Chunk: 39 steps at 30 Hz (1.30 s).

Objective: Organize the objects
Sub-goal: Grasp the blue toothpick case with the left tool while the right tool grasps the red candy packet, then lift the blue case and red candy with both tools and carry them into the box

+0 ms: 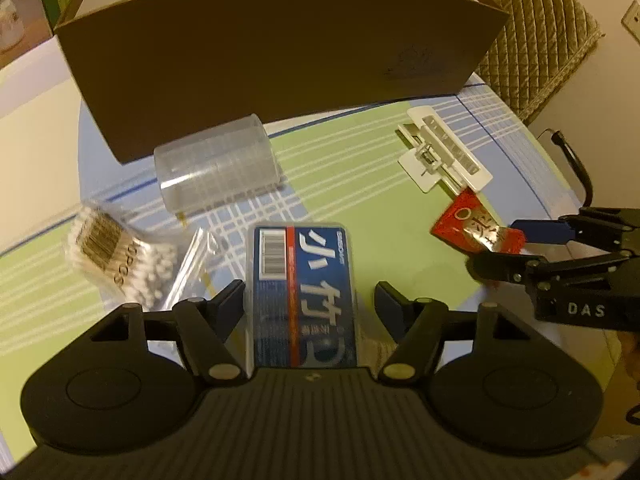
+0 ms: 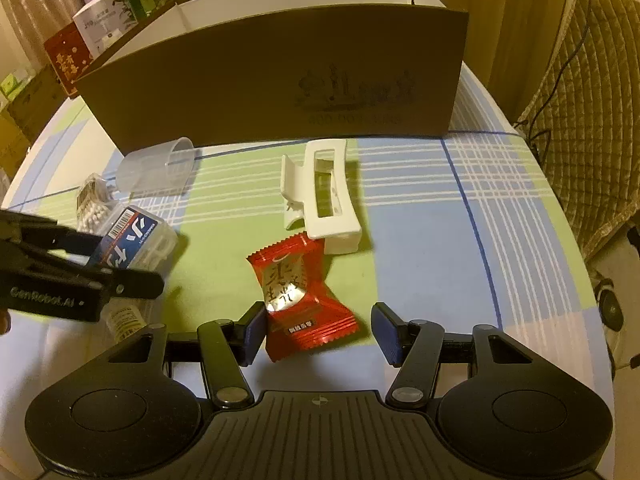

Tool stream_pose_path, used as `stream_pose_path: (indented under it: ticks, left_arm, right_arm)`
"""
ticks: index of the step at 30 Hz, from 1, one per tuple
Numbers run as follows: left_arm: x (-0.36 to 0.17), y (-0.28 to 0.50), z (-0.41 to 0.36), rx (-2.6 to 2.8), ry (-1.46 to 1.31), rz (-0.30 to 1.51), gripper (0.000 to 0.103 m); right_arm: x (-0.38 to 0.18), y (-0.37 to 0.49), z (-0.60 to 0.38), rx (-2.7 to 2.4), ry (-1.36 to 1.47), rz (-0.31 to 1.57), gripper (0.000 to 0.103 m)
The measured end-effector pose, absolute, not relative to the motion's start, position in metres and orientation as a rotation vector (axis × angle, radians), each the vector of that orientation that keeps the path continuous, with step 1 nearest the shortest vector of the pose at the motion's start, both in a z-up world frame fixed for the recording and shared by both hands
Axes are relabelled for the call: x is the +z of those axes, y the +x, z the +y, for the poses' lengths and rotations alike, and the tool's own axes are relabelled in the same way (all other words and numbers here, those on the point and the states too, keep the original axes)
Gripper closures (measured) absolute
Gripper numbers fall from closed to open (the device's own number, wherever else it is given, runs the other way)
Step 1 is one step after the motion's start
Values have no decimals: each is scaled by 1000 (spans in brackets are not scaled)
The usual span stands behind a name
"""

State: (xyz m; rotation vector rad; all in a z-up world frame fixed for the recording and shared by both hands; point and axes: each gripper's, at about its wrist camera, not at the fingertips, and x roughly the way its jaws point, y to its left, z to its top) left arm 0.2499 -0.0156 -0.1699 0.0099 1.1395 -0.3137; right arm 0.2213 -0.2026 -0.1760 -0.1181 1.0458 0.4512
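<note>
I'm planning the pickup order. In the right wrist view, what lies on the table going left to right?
Bag of cotton swabs → clear plastic cup → red candy packet → white hair claw clip.

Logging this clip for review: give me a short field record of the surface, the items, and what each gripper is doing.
surface: plaid tablecloth
container: brown cardboard box, at the far side
left gripper: open, straddling blue-labelled plastic case
right gripper: open, around red candy packet
loose items: clear plastic cup on its side, cotton swab bag, white hair claw
</note>
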Motion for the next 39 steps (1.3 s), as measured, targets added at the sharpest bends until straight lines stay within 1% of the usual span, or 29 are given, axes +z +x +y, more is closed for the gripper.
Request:
stream_pose_path:
  ticks: [4, 5, 17, 19, 21, 39]
  left_arm:
    - [-171, 253, -20, -301, 49, 1130, 46]
    - [-171, 253, -21, -294, 64, 1125, 50]
    - [-169, 239, -8, -244, 50, 1135, 50]
    - [-169, 236, -7, -239, 47, 1139, 50]
    - [-168, 233, -4, -233, 42, 1140, 50]
    - [-167, 228, -11, -190, 68, 1146, 50]
  right_arm:
    - [-175, 221, -198, 466, -133, 1031, 48]
    - [-174, 222, -197, 468, -139, 1027, 48]
    - [-180, 218, -180, 520, -225, 1018, 48]
    - [-183, 217, -179, 517, -227, 1023, 51]
    - [-184, 215, -178, 513, -243, 1009, 60]
    - [-180, 208, -182, 522, -220, 1012, 67]
